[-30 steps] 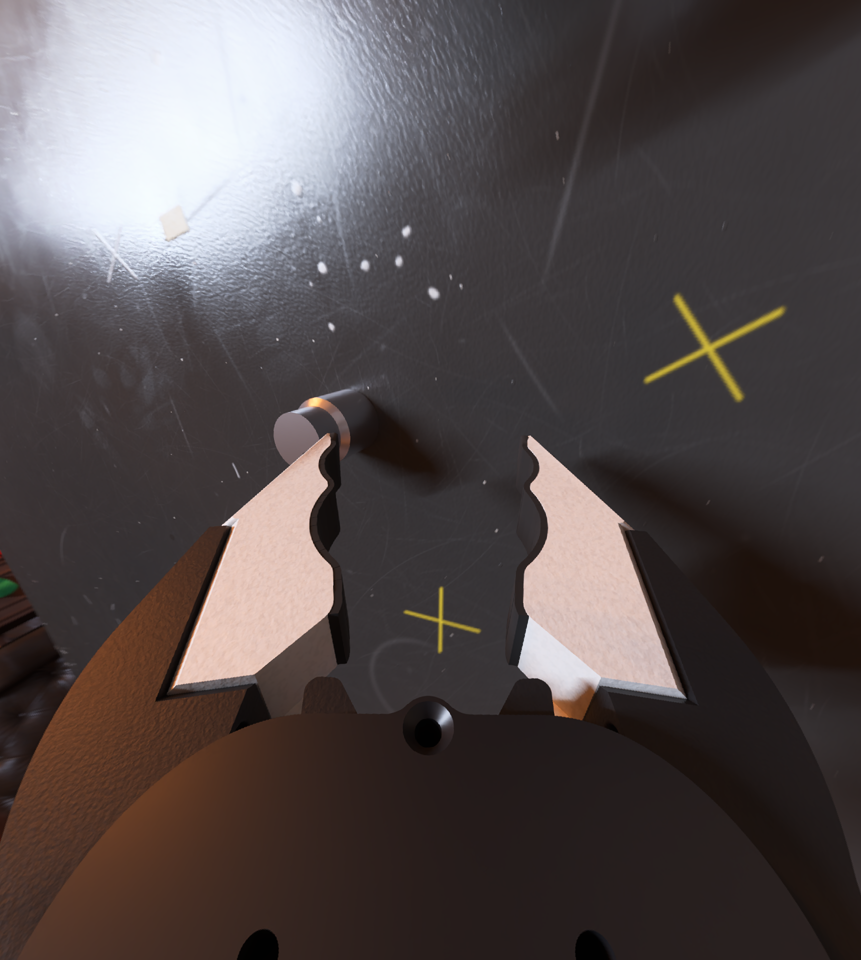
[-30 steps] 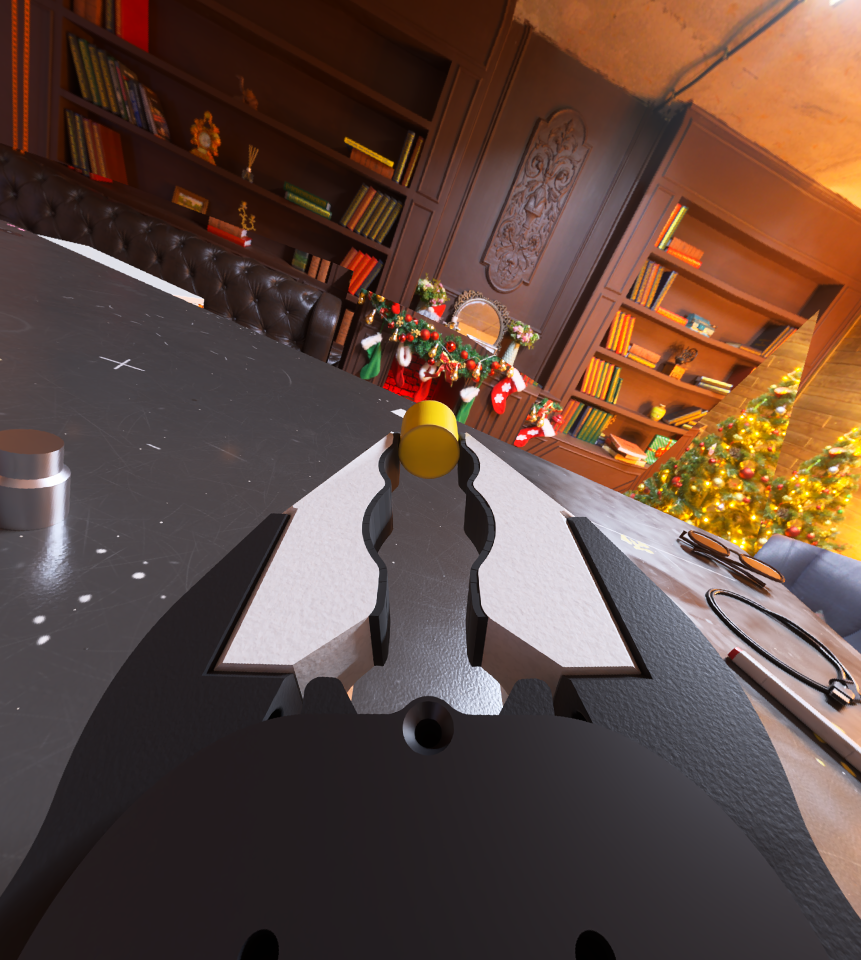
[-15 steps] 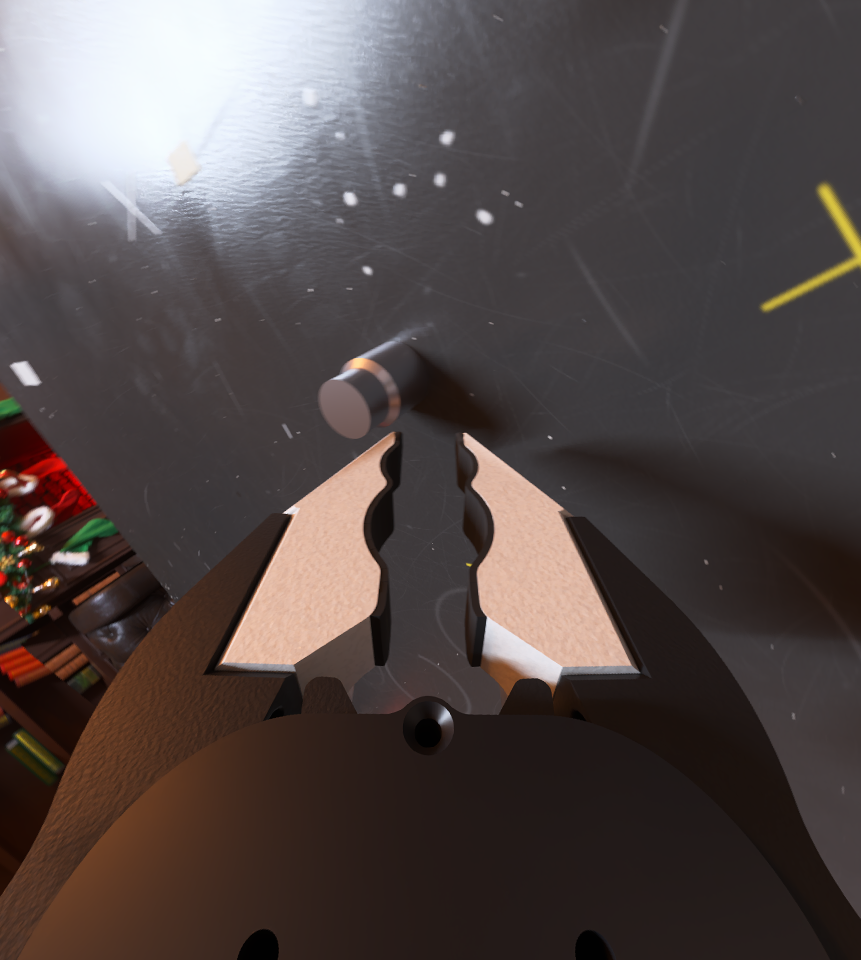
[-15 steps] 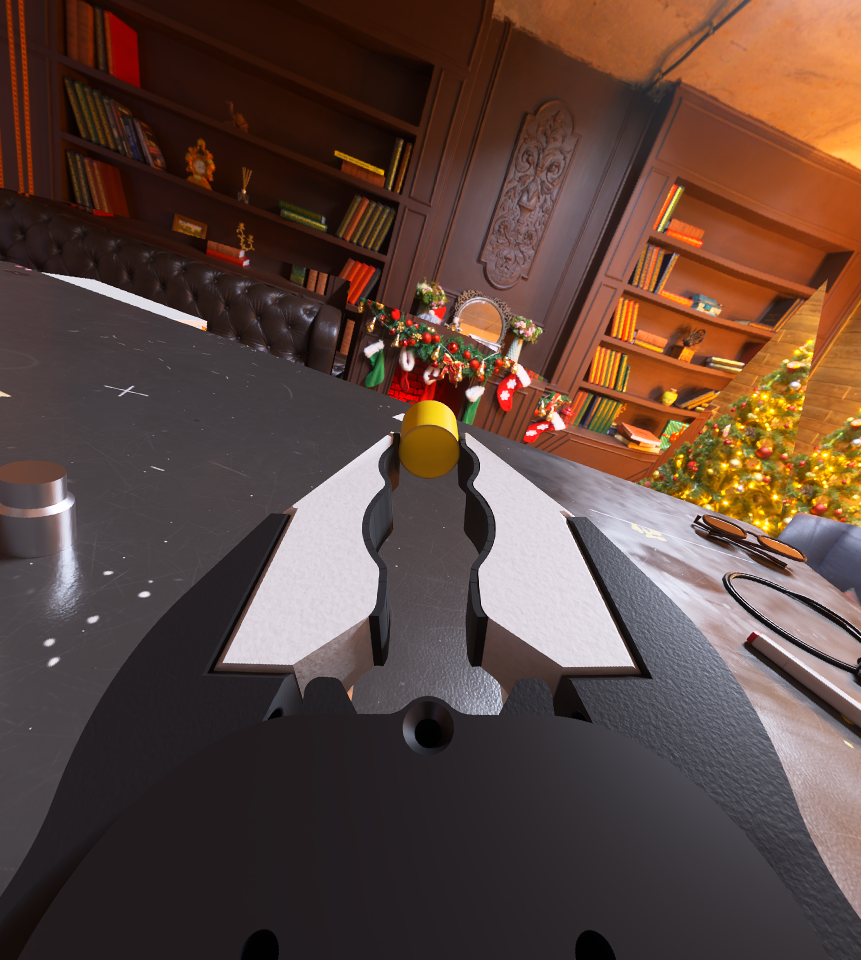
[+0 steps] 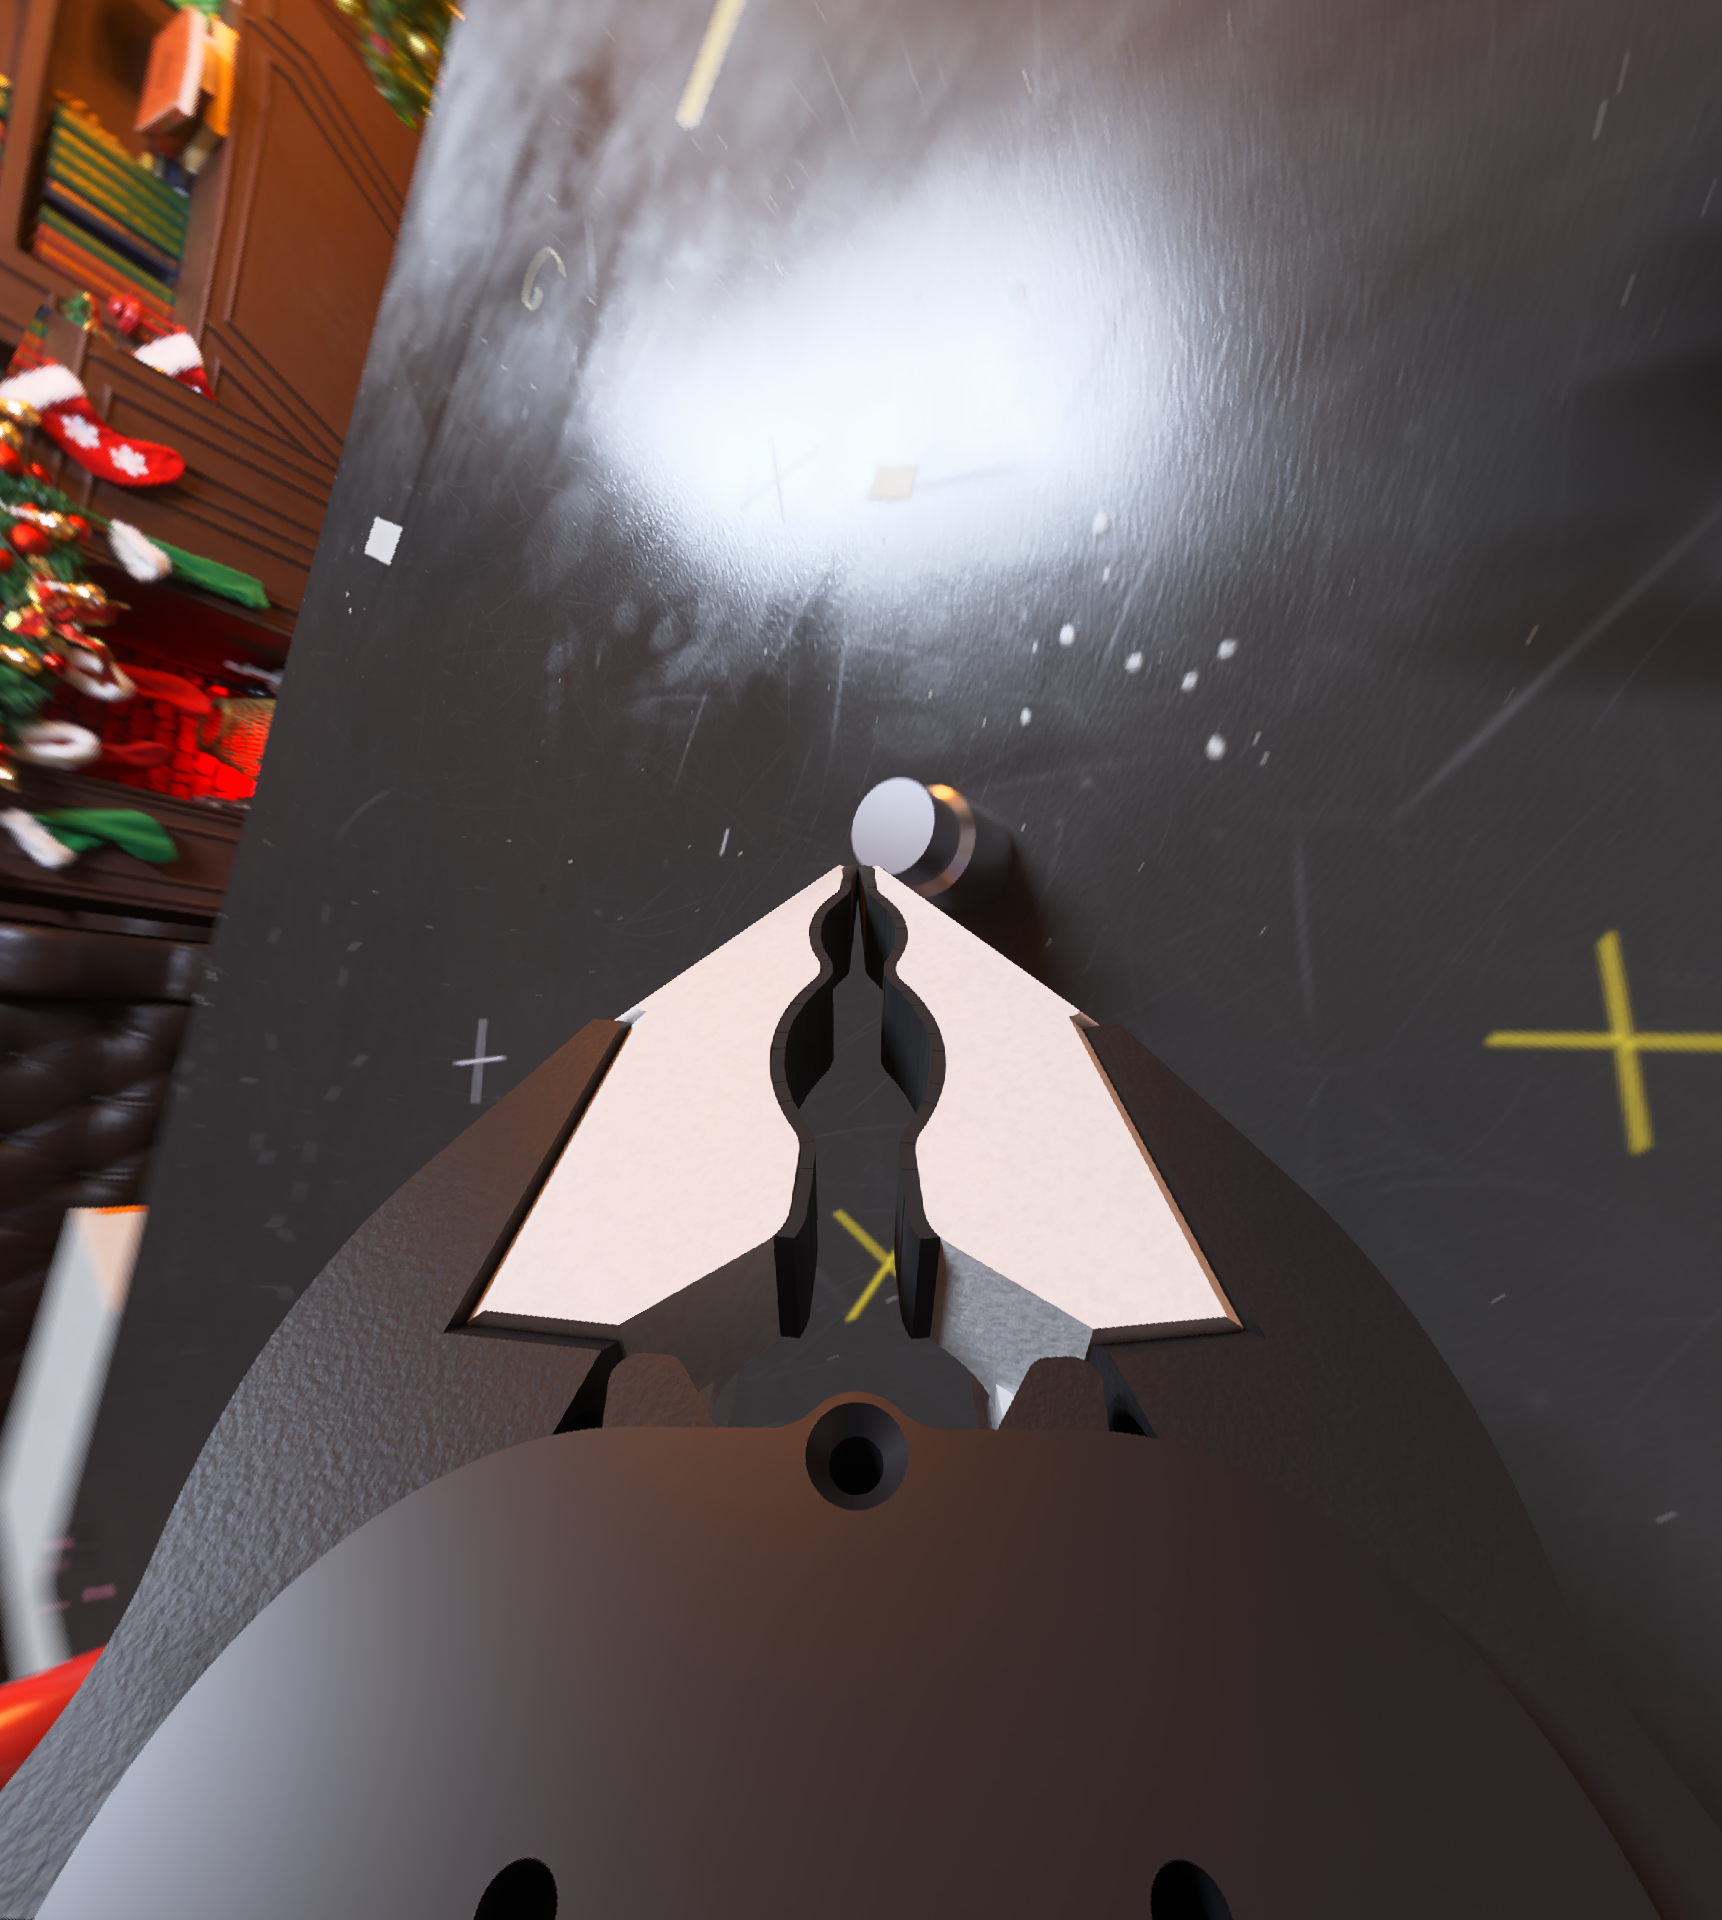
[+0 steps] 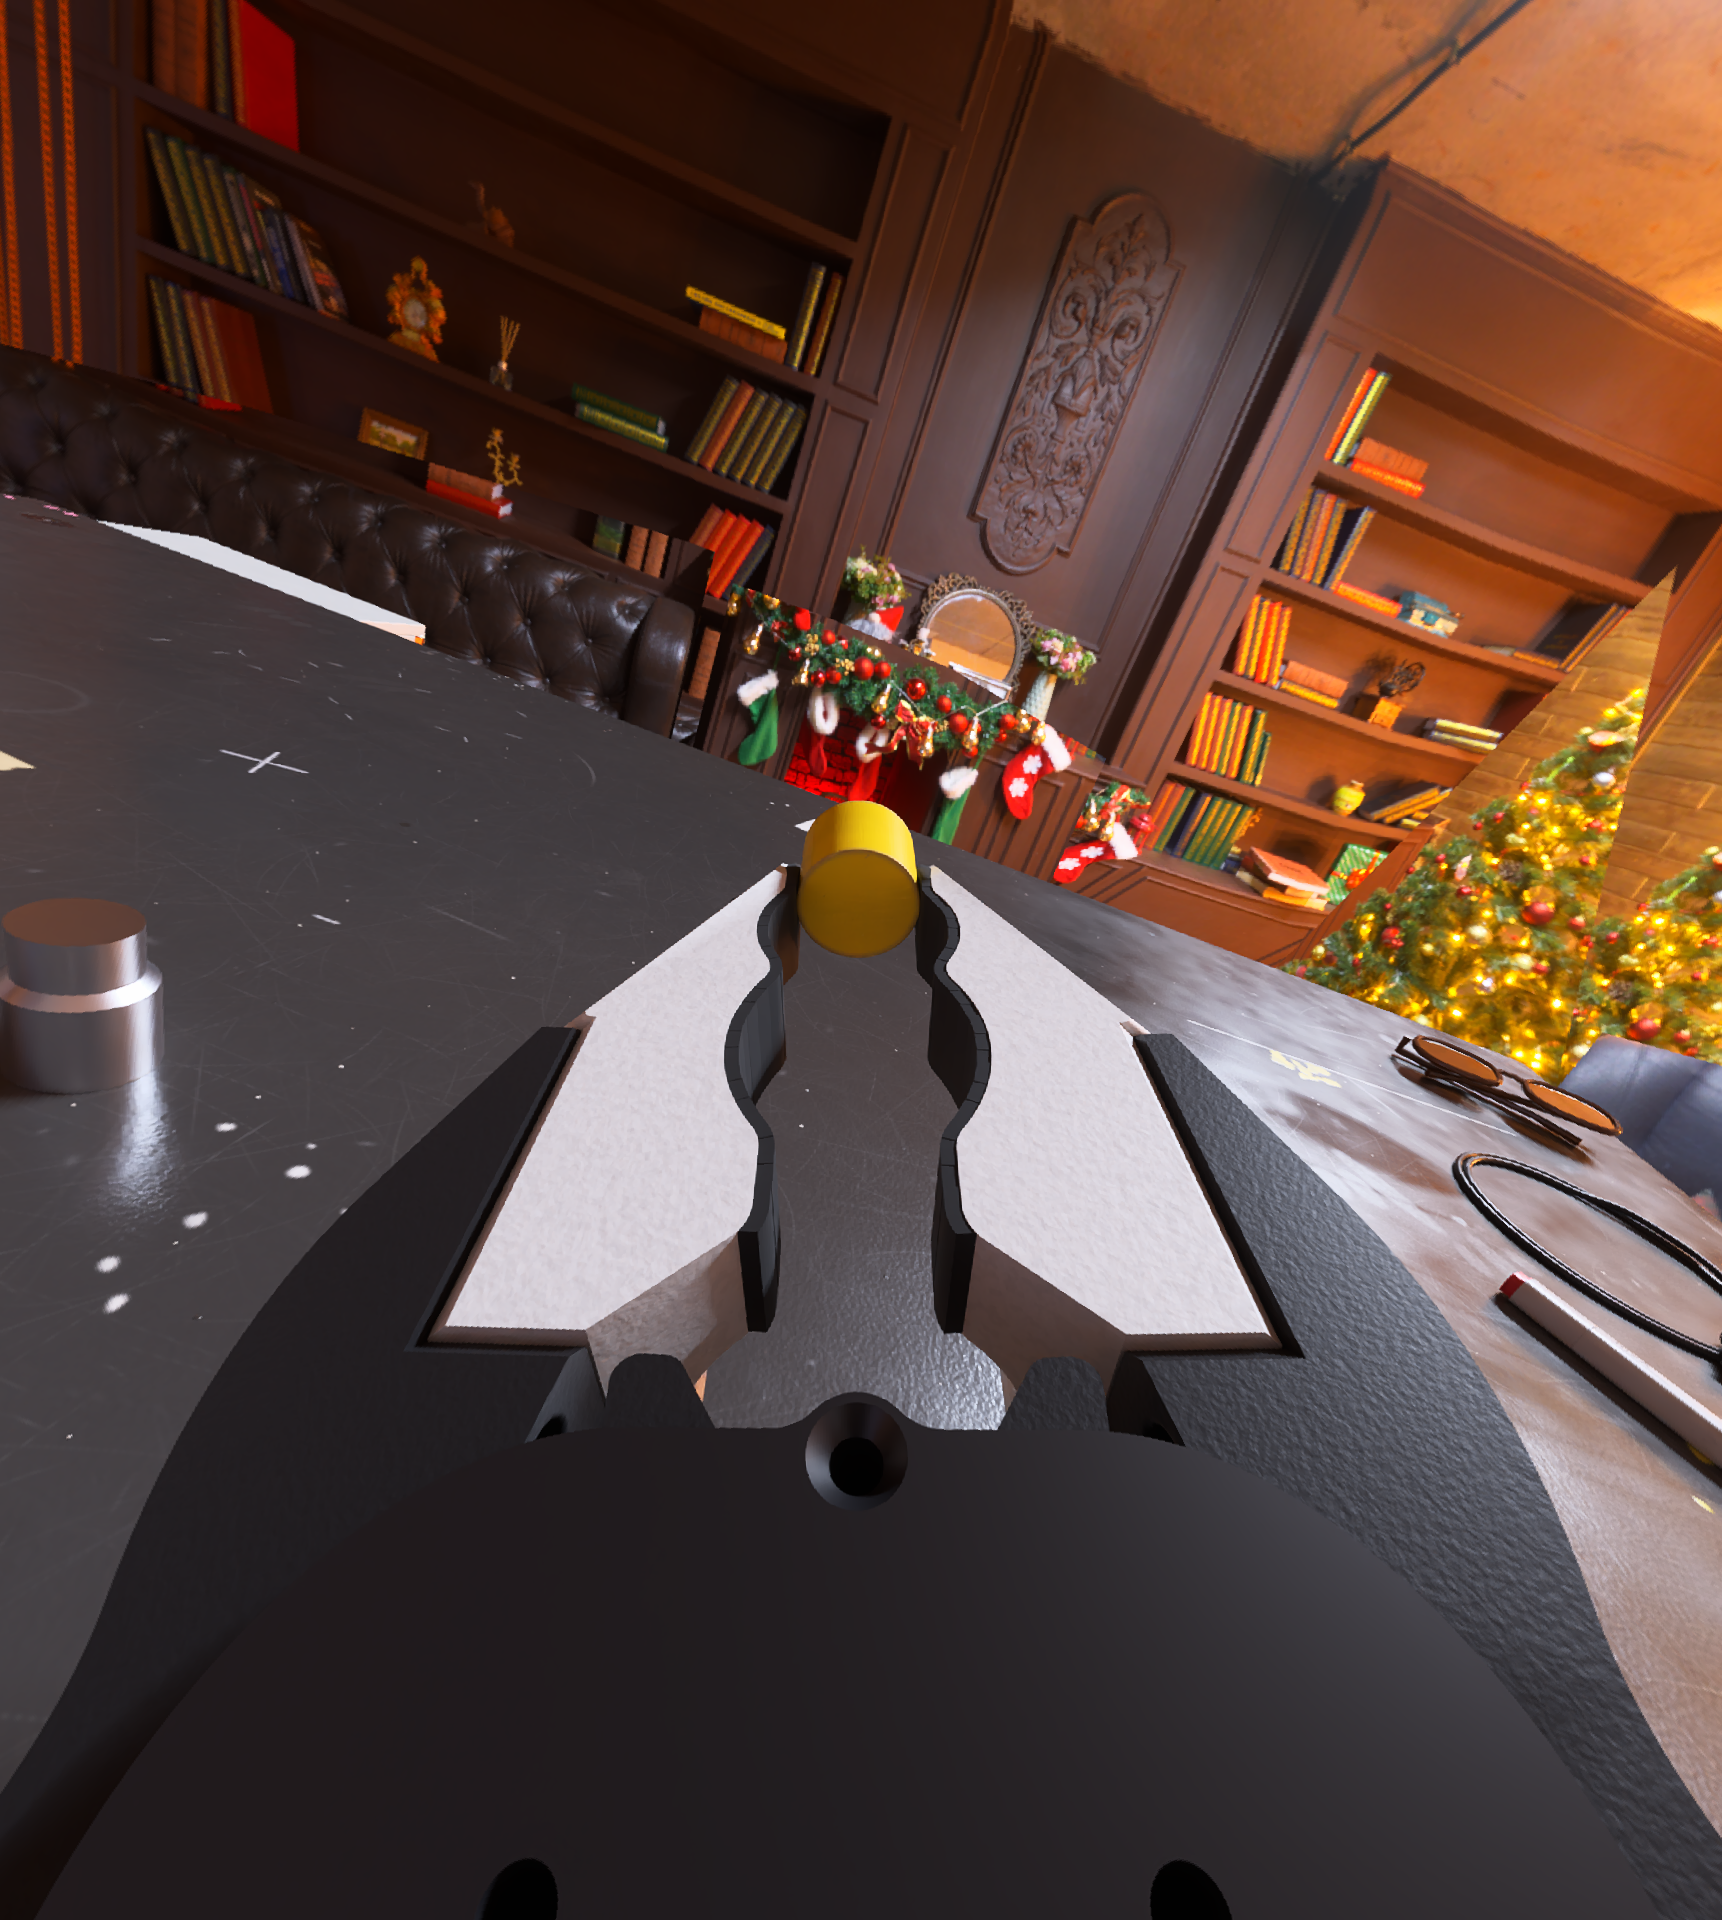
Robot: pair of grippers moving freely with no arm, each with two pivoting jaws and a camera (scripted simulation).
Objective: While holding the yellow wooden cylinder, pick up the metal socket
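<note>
Grip advice: stepped, polished metal socket (image 6: 76, 995), upright on the dark scratched tabletop (image 6: 441, 935), looks heavy, rigid and slippery, so clamp its wider base; left gripper (image 5: 858, 883) jaws are closed empty, right gripper (image 6: 857, 894) jaws hold the yellow wooden cylinder (image 6: 857, 878).

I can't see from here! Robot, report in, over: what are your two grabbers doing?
Right gripper shut on yellow wooden cylinder, off the table. Left gripper shut, empty, above the metal socket. Socket upright on black table. Nothing in the way.

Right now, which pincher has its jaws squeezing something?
The right gripper: its jaws pinch the yellow wooden cylinder at their tips. The left gripper has its jaws shut on nothing; the metal socket stands free beyond them.
</note>
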